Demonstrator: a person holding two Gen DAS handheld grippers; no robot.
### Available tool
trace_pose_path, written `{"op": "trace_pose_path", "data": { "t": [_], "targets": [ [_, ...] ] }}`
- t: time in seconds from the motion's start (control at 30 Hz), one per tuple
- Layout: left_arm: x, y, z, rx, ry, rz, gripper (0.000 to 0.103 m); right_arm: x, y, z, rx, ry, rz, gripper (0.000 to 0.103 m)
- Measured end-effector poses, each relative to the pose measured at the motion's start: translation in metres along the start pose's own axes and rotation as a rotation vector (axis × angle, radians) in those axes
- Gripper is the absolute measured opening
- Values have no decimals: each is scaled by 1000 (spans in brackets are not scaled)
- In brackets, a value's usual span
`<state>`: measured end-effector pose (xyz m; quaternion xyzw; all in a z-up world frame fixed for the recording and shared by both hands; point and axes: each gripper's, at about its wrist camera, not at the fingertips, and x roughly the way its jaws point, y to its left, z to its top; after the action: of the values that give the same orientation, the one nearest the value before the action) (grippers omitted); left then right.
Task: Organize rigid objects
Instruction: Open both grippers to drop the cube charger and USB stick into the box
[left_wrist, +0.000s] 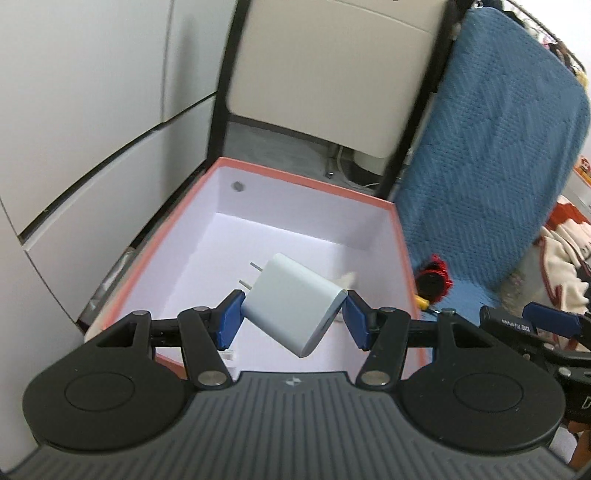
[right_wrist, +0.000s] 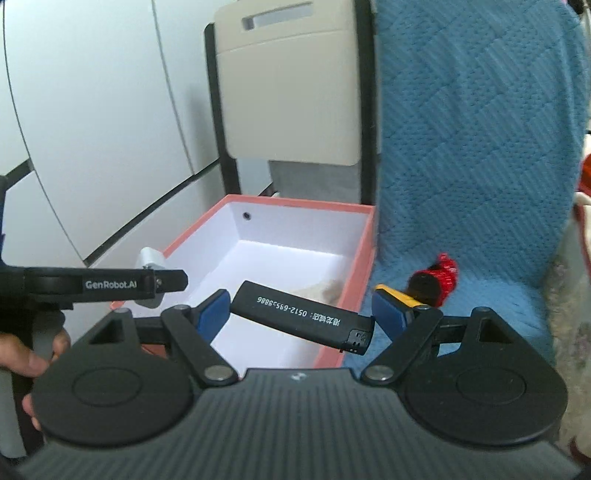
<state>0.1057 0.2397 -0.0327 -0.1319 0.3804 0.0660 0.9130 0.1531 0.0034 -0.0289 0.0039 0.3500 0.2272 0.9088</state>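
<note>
While the left gripper is clamping a white charger above the pink box, the right gripper is gripping a black lighter over its near edge; beyond, a blue blanket is hanging.

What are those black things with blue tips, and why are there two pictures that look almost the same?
They are two claws that a person holds, one in each hand; each carries its own camera, so you get two pictures. In the left camera's picture, the left claw pinches a white phone charger above an open pink box. In the right camera's picture, the right claw pinches a black lighter over the same box. Beside the box, a red and black toy lies on a blue blanket.
</note>
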Motion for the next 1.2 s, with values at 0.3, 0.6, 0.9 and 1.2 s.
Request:
{"op": "trace_pose_path", "data": {
  "t": [0.3, 0.6, 0.9, 1.2],
  "targets": [
    [44, 43, 14, -40, 40, 29, 64, 58, 24, 9, -33, 74, 27, 86],
    [100, 73, 13, -46, 118, 46, 64, 125, 33, 2, -41, 157, 28, 86],
    [117, 83, 9, -65, 128, 84, 66, 150, 36, 2, -70, 197, 49, 87],
    [93, 71, 14, -68, 94, 73, 71, 127, 29, 3, -26, 170, 72, 94]
  ]
}}
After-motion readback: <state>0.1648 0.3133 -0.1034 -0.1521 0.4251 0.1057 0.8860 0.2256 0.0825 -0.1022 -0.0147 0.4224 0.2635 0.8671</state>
